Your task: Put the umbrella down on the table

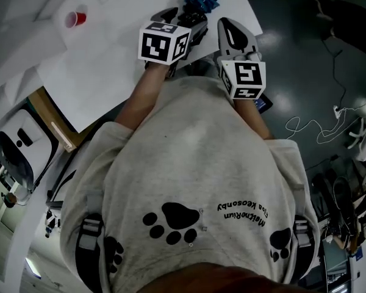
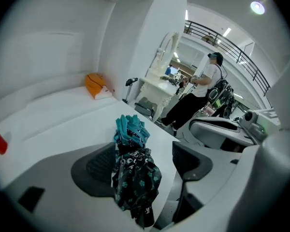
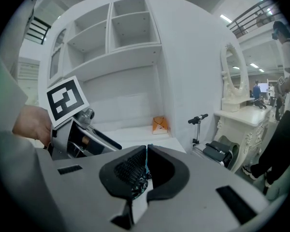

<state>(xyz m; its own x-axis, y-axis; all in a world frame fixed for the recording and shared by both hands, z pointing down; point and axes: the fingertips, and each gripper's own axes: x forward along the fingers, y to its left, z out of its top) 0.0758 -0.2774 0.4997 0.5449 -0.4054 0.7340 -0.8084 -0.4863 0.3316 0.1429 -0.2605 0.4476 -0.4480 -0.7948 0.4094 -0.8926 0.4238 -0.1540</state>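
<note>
Closest in, the left gripper [image 2: 145, 152] has its jaws spread wide, with clear air between each pad and the umbrella [image 2: 135, 178]. It isn't holding anything, which is what you'd expect once the thing is set down. The right gripper [image 3: 146, 166] is closed to a thin slit. A sliver of teal and dark patterned cloth shows in that slit. To me it reads as the umbrella seen past the jaws rather than pinched, but I can't swear to it.

The umbrella is folded and bunched up, lying flat on the white bench [image 2: 53, 129]. Its dark flowery part is nearest the grippers and the teal end points away. It's right by the bench's edge, just ahead of the left gripper, and the bench is taking all its weight. I'd call the task pretty much done. The only worry is how close it sits to that edge, since a nudge could tip it off, so both grippers should back out clean.

Further along the bench there's a red cup [image 1: 75, 19], well apart from everything else. At the back, a small orange thing [image 2: 96, 86] sits against the wall under the white shelves [image 3: 111, 37].
</note>
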